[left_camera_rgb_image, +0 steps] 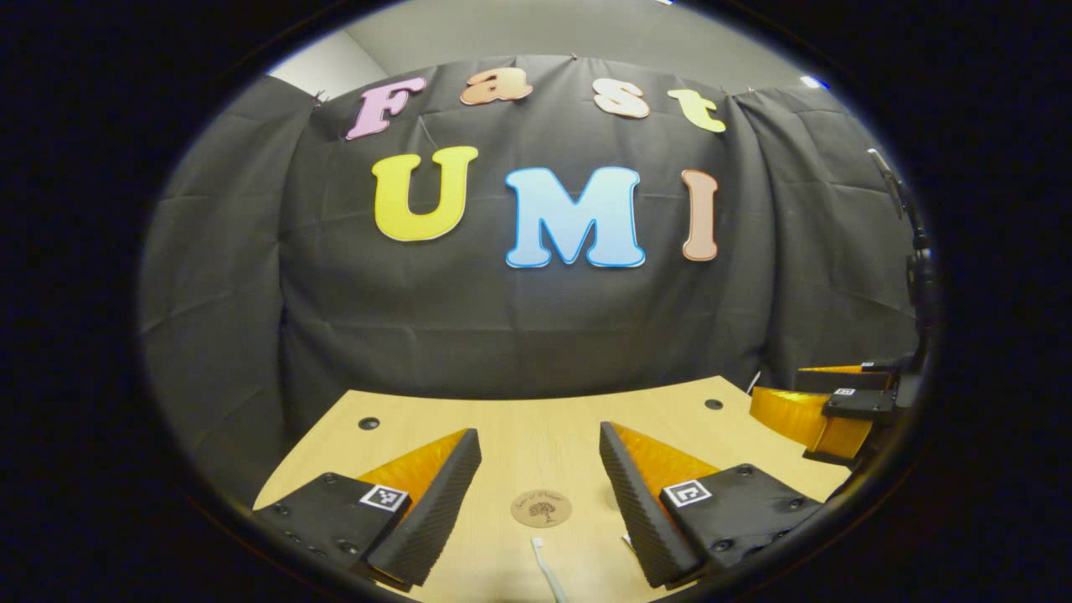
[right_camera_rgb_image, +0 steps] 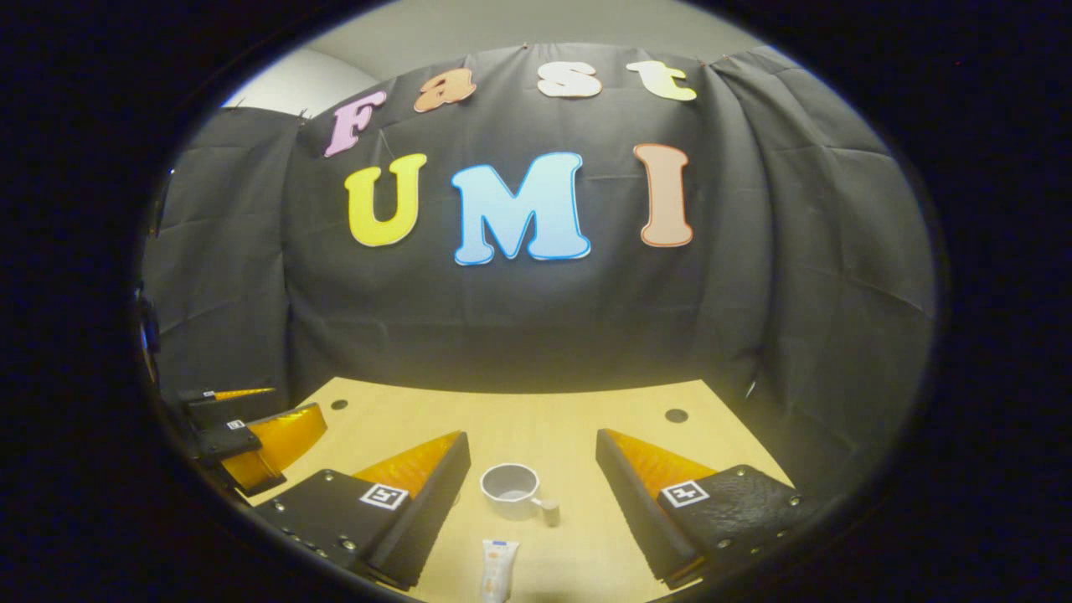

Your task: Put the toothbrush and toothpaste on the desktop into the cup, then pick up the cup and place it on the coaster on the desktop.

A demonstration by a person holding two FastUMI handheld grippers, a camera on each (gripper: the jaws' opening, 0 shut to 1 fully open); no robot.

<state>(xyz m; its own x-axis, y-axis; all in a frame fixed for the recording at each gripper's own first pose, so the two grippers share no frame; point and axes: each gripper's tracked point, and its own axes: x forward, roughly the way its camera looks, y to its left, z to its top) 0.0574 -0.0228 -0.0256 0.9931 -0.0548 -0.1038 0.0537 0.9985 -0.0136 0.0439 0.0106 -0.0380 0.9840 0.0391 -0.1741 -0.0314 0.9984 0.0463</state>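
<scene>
Wooden tabletop (left_camera_rgb_image: 536,427), nothing grasped: both grippers' fingers gape empty; toothbrush (left_camera_rgb_image: 548,569) pickup comes next, left gripper (left_camera_rgb_image: 536,494) descending.

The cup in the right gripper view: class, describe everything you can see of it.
The cup is a small, pale mug, glossy like ceramic or plastic. It stands upright on the wooden desktop with its mouth open and looks empty. A short handle points toward the view's lower right. It sits ahead of the open right claw, between the fingers' lines, untouched. The toothpaste tube lies nearer the camera, apart from it.
</scene>
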